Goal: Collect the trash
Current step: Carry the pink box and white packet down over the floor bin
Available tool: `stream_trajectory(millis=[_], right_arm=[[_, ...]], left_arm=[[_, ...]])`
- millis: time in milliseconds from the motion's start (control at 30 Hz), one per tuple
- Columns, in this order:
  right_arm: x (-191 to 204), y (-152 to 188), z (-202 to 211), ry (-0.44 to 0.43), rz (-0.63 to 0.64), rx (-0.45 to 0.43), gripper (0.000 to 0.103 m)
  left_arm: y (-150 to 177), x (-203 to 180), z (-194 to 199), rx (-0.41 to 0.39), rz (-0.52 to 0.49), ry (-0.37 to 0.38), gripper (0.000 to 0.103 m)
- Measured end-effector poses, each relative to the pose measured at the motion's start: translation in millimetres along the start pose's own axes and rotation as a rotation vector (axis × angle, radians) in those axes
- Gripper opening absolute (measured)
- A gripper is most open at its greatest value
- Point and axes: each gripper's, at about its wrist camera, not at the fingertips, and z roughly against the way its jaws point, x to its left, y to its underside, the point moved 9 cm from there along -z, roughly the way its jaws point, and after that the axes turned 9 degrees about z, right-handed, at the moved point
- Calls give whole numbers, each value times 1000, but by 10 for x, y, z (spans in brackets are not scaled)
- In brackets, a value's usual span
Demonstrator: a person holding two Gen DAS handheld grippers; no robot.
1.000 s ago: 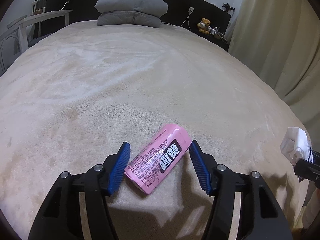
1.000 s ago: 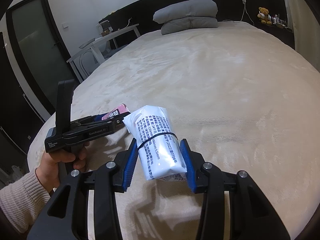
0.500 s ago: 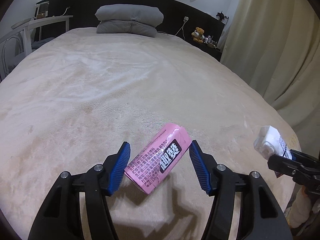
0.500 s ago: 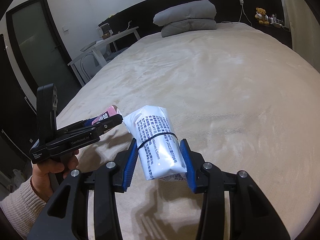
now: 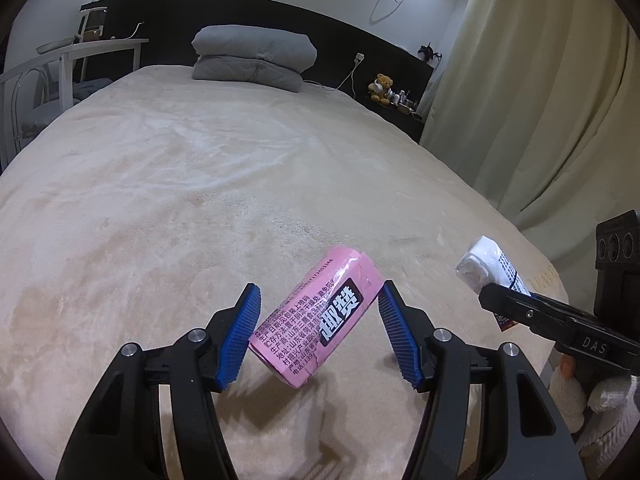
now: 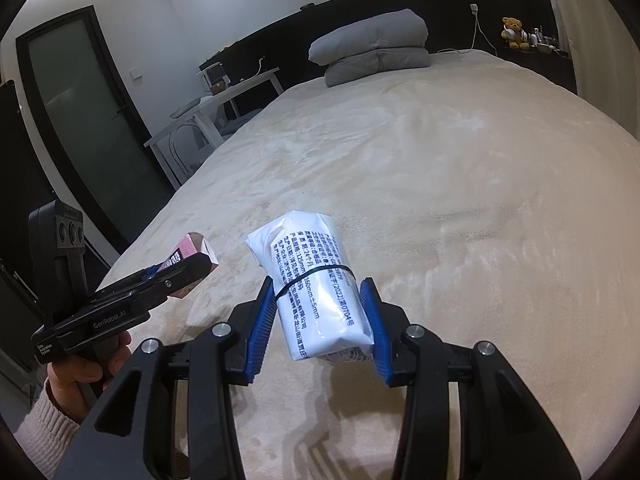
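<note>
Beige bed [image 5: 200, 184] lies bare toward 12 o'clock, its edge at 3 by the curtain [image 5: 540, 100]. Left tool [image 5: 316, 332] clamps a pink printed packet [image 5: 320, 320]; right tool [image 6: 320, 316] clamps a white banded packet [image 6: 316, 288], both above the bed.

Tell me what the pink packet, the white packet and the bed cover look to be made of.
Pink packet: likely thin glossy plastic film or coated paper; it creases, takes print and shows a torn lower edge.
White packet: soft plastic film, faint sheen; it puckers at the end and pinches in under a thin dark band.
Bed cover: plush fleece-like fabric, matte; brushed nap streaks show.
</note>
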Motion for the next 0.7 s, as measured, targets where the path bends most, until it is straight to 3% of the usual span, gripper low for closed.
stream_trajectory(millis=[700], right_arm=[[645, 809, 589, -33, -2, -3, 43]], left_arm=[[719, -78, 979, -64, 74, 58, 60]])
